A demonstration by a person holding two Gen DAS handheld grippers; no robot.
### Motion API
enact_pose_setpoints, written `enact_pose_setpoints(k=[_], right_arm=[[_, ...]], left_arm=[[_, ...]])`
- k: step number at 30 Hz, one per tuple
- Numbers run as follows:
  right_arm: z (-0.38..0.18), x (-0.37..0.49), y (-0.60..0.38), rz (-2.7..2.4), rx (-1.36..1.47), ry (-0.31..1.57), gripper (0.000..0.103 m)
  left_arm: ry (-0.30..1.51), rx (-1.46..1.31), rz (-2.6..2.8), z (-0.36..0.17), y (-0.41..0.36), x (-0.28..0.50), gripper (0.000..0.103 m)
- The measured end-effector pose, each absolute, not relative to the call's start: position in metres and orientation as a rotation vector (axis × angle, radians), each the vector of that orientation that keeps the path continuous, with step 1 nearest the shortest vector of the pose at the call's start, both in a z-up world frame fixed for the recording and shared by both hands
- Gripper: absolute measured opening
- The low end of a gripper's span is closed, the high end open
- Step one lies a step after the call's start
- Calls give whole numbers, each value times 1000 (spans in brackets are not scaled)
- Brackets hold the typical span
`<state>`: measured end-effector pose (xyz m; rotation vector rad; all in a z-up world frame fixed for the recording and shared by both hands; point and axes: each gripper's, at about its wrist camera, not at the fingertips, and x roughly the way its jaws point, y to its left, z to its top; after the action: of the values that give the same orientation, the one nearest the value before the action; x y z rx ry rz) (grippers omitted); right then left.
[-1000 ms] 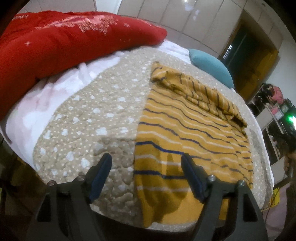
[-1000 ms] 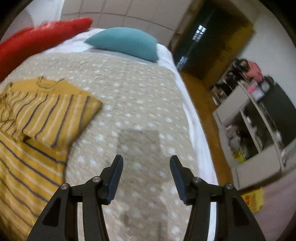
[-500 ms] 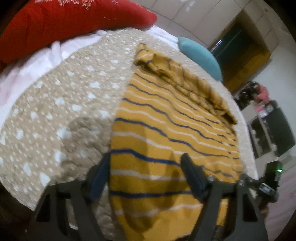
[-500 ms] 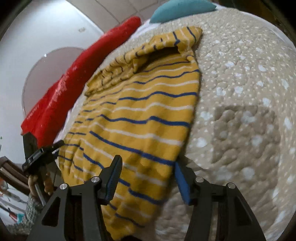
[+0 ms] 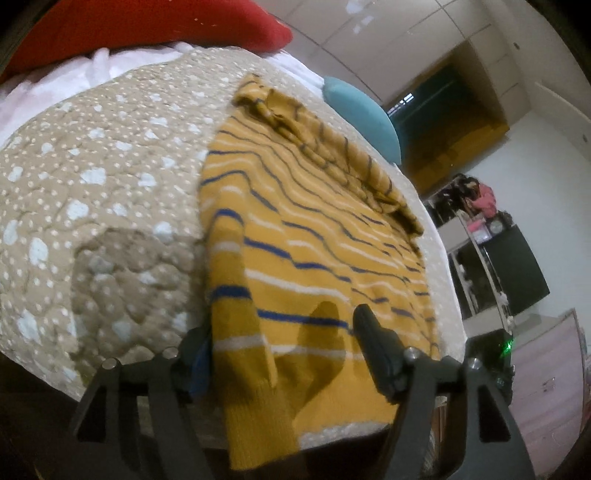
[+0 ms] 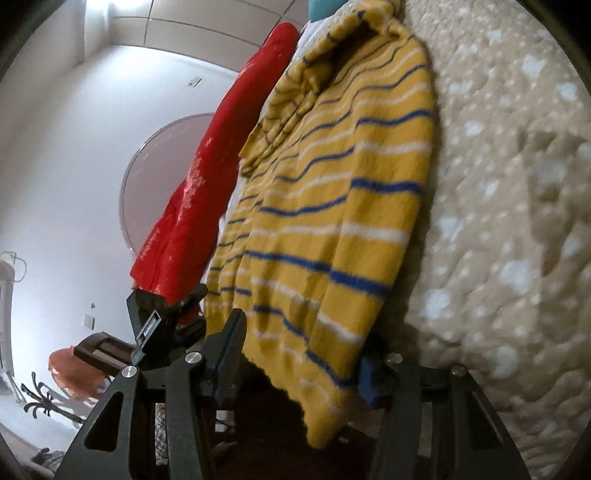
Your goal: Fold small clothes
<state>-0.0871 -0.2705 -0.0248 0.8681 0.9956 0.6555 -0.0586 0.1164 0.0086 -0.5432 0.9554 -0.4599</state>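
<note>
A yellow sweater with blue and white stripes lies flat on the bed, its sleeves folded across the top. My left gripper is at the hem's left corner. Its jaws are opening, with the hem between them; the cloth drapes over the left finger and hides it. In the right wrist view the same sweater fills the middle. My right gripper straddles the hem's right corner. Its jaws are closing slightly around the cloth but still stand wide, and the cloth partly covers the right finger.
The beige dotted quilt covers the bed. A red duvet and a teal pillow lie at the far end. Shelves stand beyond the bed's right side. The left gripper's body shows in the right wrist view.
Both grippers came down to the sweater's near hem. The right one swung over from the bare quilt to the right hem corner. The sweater's left edge now rides up over the left finger.
</note>
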Motion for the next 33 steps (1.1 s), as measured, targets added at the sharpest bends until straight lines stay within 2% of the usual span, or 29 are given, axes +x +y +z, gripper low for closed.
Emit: enact_pose_setpoints(k=[2, 3, 4, 5, 6, 9, 15, 19, 24, 33], right_arm=[[-27, -85, -258, 659, 845, 1006, 54], [-26, -87, -255, 639, 817, 1010, 51], [-24, -86, -247, 612, 774, 1012, 42], [-24, -83, -239, 579, 733, 1013, 33], [-22, -85, -238, 542, 700, 1019, 16], [-20, -90, -240, 529, 712, 1022, 12], [14, -129, -277, 571, 710, 946, 9], [20, -161, -297, 553, 710, 926, 9], [6, -160, -301, 546, 754, 971, 9], [62, -105, -299, 566, 673, 862, 9]], left_arm=[[973, -511, -432, 9, 111, -57, 64], [987, -486, -398, 9, 110, -55, 48], [1003, -457, -359, 9, 109, -54, 20], [1022, -438, -325, 8, 110, -52, 10], [1037, -468, -321, 7, 114, -49, 10], [1038, -515, -304, 11, 122, -55, 9], [975, -518, -353, 43, 120, -106, 7], [974, -486, -361, 42, 115, -124, 7], [1000, -511, -357, 36, 117, -114, 7], [881, -514, -392, 80, 115, -56, 8]])
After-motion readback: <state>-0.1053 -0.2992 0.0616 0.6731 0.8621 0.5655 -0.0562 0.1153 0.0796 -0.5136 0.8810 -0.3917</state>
